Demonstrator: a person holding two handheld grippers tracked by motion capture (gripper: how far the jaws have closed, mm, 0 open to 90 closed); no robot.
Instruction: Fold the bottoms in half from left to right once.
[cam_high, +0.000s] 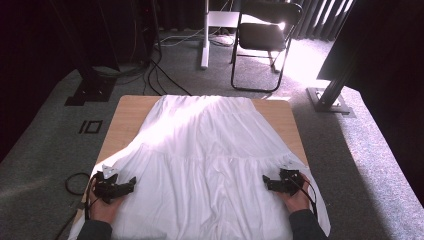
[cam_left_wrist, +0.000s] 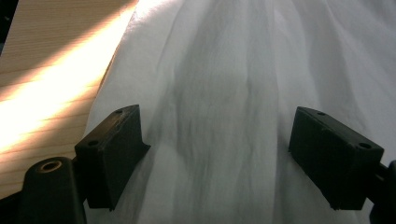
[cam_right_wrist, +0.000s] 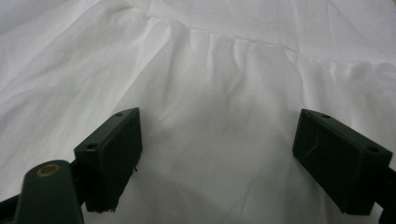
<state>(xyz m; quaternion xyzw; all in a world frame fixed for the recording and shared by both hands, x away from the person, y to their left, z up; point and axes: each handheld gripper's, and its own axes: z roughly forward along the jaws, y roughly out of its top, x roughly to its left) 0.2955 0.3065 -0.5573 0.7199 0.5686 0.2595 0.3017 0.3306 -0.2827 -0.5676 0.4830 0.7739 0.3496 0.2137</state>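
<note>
A white gathered garment (cam_high: 205, 155) lies spread flat over the wooden table (cam_high: 127, 107) and hangs over its near edge. My left gripper (cam_high: 131, 183) hovers over the garment's near left part and points right, jaws wide apart. In the left gripper view, wrinkled white cloth (cam_left_wrist: 219, 116) lies below the open jaws, none of it pinched. My right gripper (cam_high: 266, 182) sits over the near right part, pointing left, and is open as well. The right gripper view shows a gathered seam (cam_right_wrist: 243, 44) beyond the jaws, with smooth cloth under them.
Bare wood (cam_left_wrist: 42, 70) shows left of the cloth, lit by a sun stripe. Beyond the table stand a black folding chair (cam_high: 265, 37), a white post (cam_high: 204, 35), floor cables (cam_high: 160, 75) and a black stand base (cam_high: 330, 100). A cable loop (cam_high: 75, 182) lies left of the table.
</note>
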